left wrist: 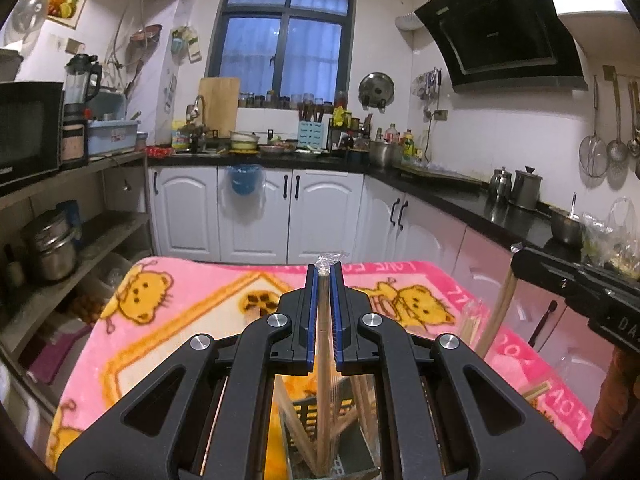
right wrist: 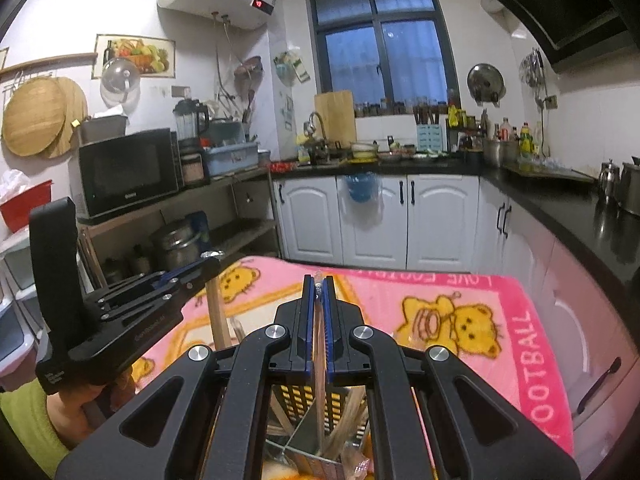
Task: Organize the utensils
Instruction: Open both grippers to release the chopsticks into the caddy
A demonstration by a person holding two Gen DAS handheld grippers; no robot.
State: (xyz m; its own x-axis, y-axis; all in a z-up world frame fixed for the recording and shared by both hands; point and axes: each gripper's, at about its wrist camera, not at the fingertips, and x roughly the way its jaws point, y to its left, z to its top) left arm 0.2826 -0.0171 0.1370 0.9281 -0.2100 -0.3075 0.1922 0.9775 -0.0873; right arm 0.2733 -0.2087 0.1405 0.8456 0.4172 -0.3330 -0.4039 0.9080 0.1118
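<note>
My left gripper [left wrist: 324, 270] is shut on a pair of wooden chopsticks in clear wrap [left wrist: 322, 344], held upright over a black slotted utensil holder [left wrist: 304, 416] that has several chopsticks standing in it. My right gripper [right wrist: 317, 280] is shut on another wrapped pair of chopsticks [right wrist: 319, 360] above the same holder [right wrist: 296, 400]. The left gripper also shows in the right wrist view [right wrist: 208, 258], with its chopsticks [right wrist: 218, 312] hanging down. The right gripper body [left wrist: 576, 284] shows at the right of the left wrist view, with its chopsticks [left wrist: 498, 312].
A pink cartoon-bear blanket [left wrist: 180, 312] covers the table under both grippers. Beyond stand white cabinets [left wrist: 256, 216], a black worktop [left wrist: 460, 196] with pots, and a shelf with a microwave [right wrist: 128, 172] at the left.
</note>
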